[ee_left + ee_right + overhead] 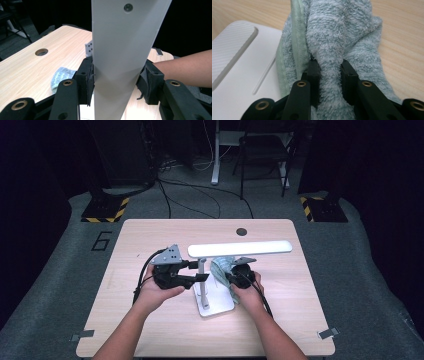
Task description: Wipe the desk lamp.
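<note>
Desk lamp held steady for wiping

The left gripper (197,271) clamps the upright post (120,75) of the desk lamp (239,249) at mid-bench (150,235), likely bracing it. The right gripper (329,75) pinches a bunched towel (337,32) just right of the post, over the lamp base (239,82), apparently for cleaning.

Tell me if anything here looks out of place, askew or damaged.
Nothing stands out. The desk lamp stands upright on the table, its stem clamped by the left tool; the right tool pinches a green towel bunched beside the base.
</note>
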`<action>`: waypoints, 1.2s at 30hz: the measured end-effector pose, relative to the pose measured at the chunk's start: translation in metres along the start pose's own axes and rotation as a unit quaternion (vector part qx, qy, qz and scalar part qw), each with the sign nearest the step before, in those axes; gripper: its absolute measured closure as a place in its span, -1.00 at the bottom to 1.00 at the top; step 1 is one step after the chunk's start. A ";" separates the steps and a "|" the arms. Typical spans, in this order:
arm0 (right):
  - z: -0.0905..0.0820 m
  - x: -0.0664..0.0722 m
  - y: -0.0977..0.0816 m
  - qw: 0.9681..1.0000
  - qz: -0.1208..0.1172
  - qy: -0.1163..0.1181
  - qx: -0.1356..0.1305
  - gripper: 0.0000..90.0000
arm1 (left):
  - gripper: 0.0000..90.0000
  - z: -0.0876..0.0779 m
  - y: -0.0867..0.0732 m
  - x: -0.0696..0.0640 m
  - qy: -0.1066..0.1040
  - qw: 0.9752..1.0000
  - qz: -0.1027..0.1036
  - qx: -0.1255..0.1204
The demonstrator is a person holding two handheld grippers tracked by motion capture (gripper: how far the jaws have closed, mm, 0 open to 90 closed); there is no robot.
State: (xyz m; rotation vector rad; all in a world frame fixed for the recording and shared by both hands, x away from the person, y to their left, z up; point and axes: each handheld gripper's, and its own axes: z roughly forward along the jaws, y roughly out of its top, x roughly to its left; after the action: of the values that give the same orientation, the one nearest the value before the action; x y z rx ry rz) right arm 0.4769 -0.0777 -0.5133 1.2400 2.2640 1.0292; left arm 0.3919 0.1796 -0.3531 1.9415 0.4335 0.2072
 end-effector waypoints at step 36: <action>-0.118 0.005 -0.076 0.998 -0.004 -0.014 -0.059 0.59 | 0.16 0.004 0.002 -0.005 0.017 1.000 -0.004 -0.002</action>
State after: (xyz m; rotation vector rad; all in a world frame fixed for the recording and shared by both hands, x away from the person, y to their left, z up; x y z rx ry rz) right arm 0.3586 -0.1504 -0.4908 1.1872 2.1520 1.1192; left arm 0.3884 0.1737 -0.3528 1.9341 0.4632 0.2367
